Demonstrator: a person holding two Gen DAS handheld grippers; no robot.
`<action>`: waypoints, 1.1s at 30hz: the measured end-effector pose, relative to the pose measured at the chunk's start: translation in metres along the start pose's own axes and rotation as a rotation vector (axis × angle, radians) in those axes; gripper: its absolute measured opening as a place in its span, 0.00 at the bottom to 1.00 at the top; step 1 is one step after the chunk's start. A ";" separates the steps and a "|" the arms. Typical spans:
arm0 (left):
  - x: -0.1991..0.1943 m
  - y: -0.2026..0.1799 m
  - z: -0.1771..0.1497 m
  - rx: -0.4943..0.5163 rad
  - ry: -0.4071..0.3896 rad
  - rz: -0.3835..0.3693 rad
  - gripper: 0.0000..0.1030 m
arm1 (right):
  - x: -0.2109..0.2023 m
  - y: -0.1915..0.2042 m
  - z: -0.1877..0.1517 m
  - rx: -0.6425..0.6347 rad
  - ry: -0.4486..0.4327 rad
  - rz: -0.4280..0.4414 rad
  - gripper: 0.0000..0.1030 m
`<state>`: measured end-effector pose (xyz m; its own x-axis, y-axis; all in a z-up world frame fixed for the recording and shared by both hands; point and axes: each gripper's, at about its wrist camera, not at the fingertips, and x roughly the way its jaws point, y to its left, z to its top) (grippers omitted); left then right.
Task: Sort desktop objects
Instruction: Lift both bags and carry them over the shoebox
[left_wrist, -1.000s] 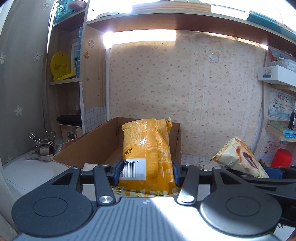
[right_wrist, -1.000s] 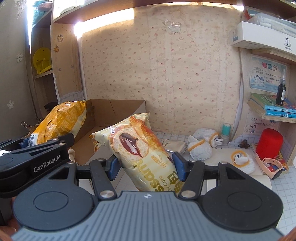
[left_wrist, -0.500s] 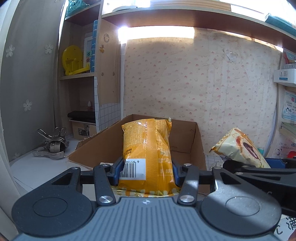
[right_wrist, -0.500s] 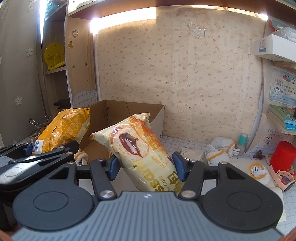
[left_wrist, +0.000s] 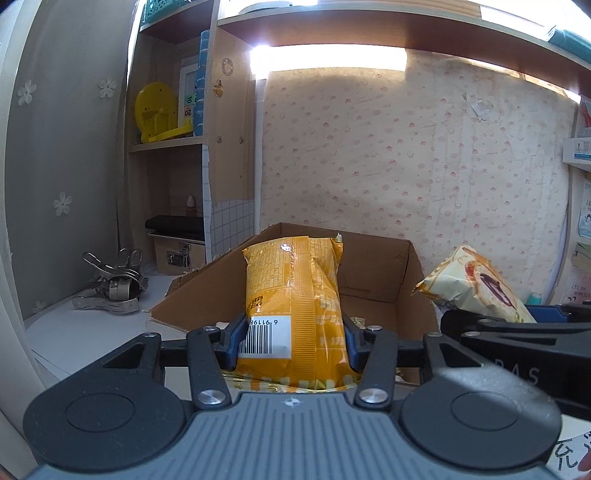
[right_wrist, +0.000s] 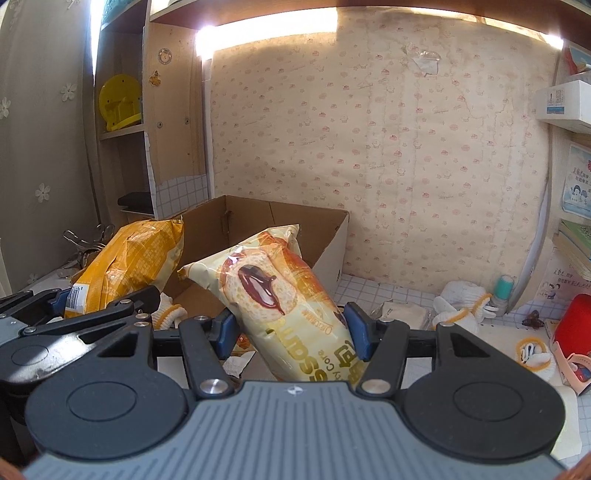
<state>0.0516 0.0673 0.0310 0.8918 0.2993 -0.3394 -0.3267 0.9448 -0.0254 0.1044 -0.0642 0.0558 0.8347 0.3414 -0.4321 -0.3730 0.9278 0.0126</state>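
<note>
While both packets hang in the air short of the cardboard box (left_wrist: 376, 273), nothing you hold is sorted yet. Your left gripper (left_wrist: 291, 341) is clamped on the orange snack bag (left_wrist: 291, 295), upright at the box's near edge; your right gripper (right_wrist: 291, 332) pinches the cream pastry packet (right_wrist: 273, 291), tilted left toward the box. Both drops remain — and the white gloves (right_wrist: 461, 306), red cup (right_wrist: 576, 317) and small bits on the right still wait.
</note>
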 end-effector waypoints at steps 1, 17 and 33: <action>0.001 0.001 0.000 0.000 0.000 0.002 0.50 | 0.002 0.001 0.001 -0.002 0.000 0.001 0.56; 0.019 0.012 0.009 0.002 0.005 0.024 0.50 | 0.033 0.009 0.020 -0.018 0.019 0.031 0.56; 0.041 0.013 0.022 0.021 -0.009 0.035 0.50 | 0.071 0.010 0.060 -0.027 0.003 0.062 0.56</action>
<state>0.0908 0.0943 0.0375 0.8826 0.3331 -0.3316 -0.3511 0.9363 0.0060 0.1842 -0.0217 0.0797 0.8083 0.3976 -0.4343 -0.4347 0.9005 0.0155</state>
